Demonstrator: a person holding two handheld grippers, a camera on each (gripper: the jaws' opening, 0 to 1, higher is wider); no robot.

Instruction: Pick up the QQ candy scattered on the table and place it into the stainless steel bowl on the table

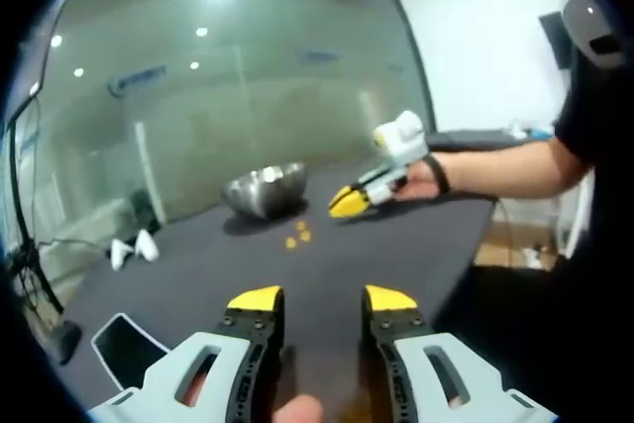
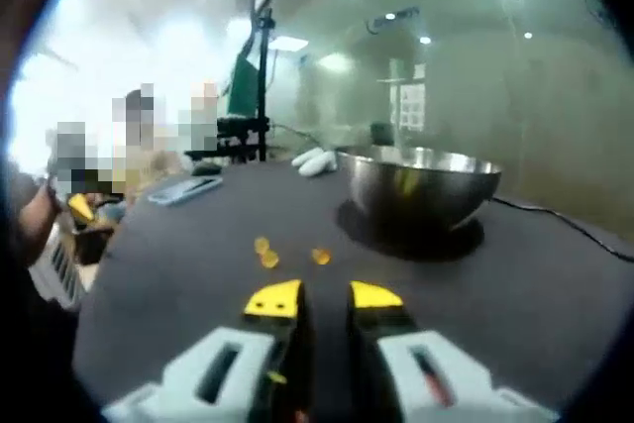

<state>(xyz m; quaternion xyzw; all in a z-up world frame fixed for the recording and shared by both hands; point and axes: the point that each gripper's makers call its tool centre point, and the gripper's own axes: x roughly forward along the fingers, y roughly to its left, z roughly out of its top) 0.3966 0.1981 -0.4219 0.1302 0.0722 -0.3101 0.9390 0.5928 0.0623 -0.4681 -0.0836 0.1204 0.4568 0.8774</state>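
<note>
Three QQ candies (image 2: 267, 258) lie loose on the dark table (image 2: 555, 294), just in front of the stainless steel bowl (image 2: 426, 185), apart from it. My right gripper (image 2: 322, 297) hovers low near them, jaws spread a little, nothing between. My left gripper (image 1: 322, 298) hangs farther back over the table, jaws apart and empty. A phone (image 1: 127, 346) lies near it; two small white objects (image 1: 134, 249) sit beyond.
</note>
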